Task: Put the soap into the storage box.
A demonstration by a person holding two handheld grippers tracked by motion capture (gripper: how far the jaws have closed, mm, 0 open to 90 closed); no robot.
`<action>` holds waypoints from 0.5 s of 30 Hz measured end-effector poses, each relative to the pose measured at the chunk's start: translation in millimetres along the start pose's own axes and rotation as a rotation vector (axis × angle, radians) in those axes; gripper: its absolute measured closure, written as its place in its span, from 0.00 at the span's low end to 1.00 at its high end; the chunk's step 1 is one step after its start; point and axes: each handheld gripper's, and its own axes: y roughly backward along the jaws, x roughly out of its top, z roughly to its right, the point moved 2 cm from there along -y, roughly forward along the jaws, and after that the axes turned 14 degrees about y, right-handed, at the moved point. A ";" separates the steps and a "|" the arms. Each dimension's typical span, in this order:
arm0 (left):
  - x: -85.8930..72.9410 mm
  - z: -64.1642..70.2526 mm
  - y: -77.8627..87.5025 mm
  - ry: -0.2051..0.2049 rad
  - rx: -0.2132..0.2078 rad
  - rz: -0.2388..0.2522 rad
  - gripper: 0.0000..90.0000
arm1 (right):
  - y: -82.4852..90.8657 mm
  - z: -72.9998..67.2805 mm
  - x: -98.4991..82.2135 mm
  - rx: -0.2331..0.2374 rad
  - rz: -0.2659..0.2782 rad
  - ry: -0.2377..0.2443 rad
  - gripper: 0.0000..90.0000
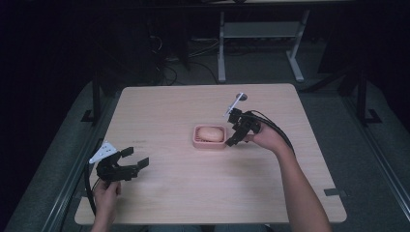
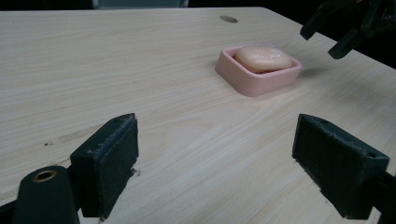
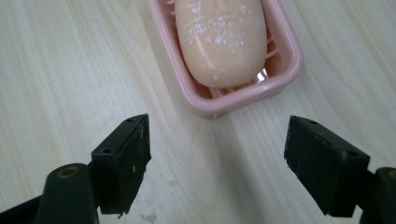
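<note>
Black padded jaws of the right gripper (image 3: 217, 163) are standing wide apart in the right gripper view, empty, hovering just short of the near end of the pink rectangular plastic soap dish (image 3: 285, 70). Inside that dish the pale peach oval bar of soap (image 3: 219, 39) is lying flat, dusted with white specks. From the high view, the dish is sitting near the middle of the light wooden table (image 1: 164, 193), with the right gripper just beside its right edge. The left gripper (image 1: 128, 164) is waiting well apart at the near left, jaws also spread wide and holding nothing. Closing on the smooth soap risks it squirting out, or a jaw catching the rim and tipping the light dish.
</note>
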 end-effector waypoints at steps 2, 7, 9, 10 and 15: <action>-0.2 0.3 -0.6 0.002 0.000 0.000 0.16 | 0.3 -1.8 -5.1 -0.003 0.001 -0.004 0.25; -0.4 0.5 -0.3 -0.004 0.001 -0.007 0.16 | 2.3 -5.6 -14.1 -0.001 0.016 -0.012 0.25; -0.5 0.7 -0.4 -0.004 0.001 -0.007 0.16 | 2.3 -6.5 -18.7 -0.004 0.018 -0.017 0.25; -0.5 0.6 -0.3 -0.007 0.002 -0.009 0.16 | 2.5 -7.2 -21.0 -0.003 0.018 -0.024 0.25; -0.7 1.1 -0.9 -0.010 0.003 -0.011 0.16 | 3.9 -11.1 -31.3 -0.006 0.035 -0.034 0.25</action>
